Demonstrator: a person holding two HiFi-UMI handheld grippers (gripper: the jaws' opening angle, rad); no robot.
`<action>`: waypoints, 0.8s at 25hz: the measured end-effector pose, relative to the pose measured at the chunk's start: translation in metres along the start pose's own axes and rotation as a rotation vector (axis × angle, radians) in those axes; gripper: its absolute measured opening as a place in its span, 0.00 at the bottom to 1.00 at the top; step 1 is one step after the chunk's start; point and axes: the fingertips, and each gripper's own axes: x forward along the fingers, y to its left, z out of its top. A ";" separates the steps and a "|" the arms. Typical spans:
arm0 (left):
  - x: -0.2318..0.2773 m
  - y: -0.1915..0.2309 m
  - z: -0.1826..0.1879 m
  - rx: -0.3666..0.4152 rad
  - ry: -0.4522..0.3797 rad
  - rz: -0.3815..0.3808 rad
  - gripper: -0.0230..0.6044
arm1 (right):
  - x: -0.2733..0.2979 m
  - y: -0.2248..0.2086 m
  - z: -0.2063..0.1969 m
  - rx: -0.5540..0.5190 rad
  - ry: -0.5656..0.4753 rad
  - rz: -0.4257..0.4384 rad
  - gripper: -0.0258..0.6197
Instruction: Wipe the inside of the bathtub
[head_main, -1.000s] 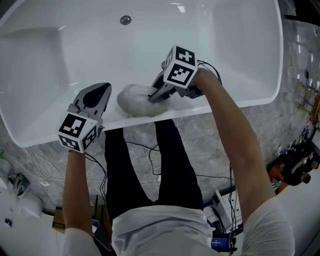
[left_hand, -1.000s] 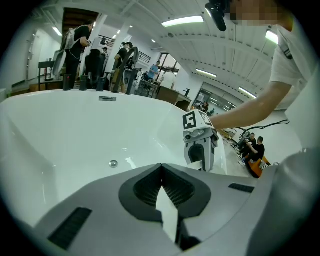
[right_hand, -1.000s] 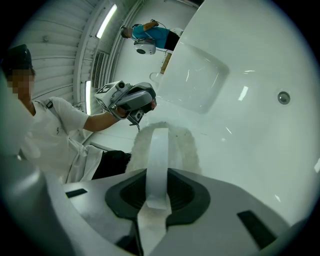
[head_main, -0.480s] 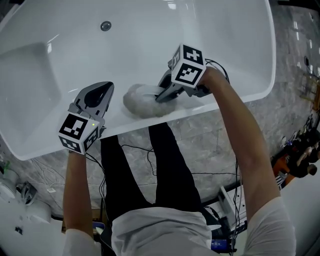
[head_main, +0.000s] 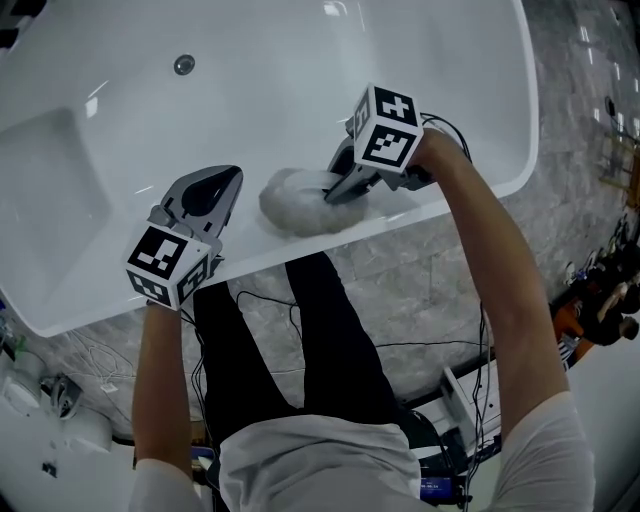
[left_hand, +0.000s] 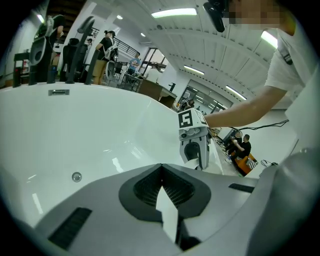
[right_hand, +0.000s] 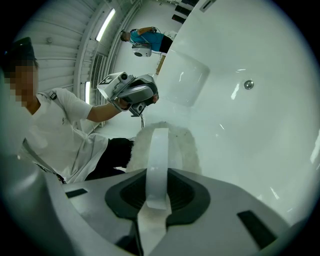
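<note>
White acrylic all across the head view: bathtub (head_main: 100, 300), seen from above, with a round drain fitting (head_main: 184, 64) on its far inner wall. On the near rim of the bathtub, a fluffy white pad (head_main: 295, 205), lying flat. Right gripper (head_main: 335, 190) touching the pad from the right, jaws reaching into its fleece. Left gripper (head_main: 215, 190) resting on the same rim, left of the pad and just apart from it, jaws pointing into the bathtub. Below the rim, outside the bathtub, black trousers (head_main: 330, 340) over a grey marbled floor (head_main: 420, 290).

From the left gripper view: jaws of the left gripper (left_hand: 161, 167) closed tip to tip, nothing between them. Beyond them, the curved inner wall of the bathtub (left_hand: 75, 125) and the drain fitting (left_hand: 76, 176). Further along the rim, the right gripper (left_hand: 195, 155) with its marker cube on top.

From the right gripper view: jaws of the right gripper (right_hand: 157, 172) clamped on a pale strap (right_hand: 159, 150) arching over the back of the pad (right_hand: 182, 150). Pad lying at the bathtub's edge. Left gripper (right_hand: 135, 95) past the pad, on the rim. Inside of the bathtub (right_hand: 240, 130) to the right, drain fitting (right_hand: 248, 85) on its wall.
</note>
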 end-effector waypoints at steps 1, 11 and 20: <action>0.001 0.000 -0.002 0.003 0.005 -0.010 0.05 | 0.001 0.000 0.001 0.001 0.001 -0.002 0.19; 0.023 -0.013 -0.011 0.033 0.044 -0.083 0.05 | -0.002 -0.003 -0.004 0.004 -0.007 -0.001 0.19; 0.067 -0.045 0.011 0.050 0.047 -0.124 0.05 | -0.049 -0.006 -0.055 0.042 -0.002 -0.031 0.19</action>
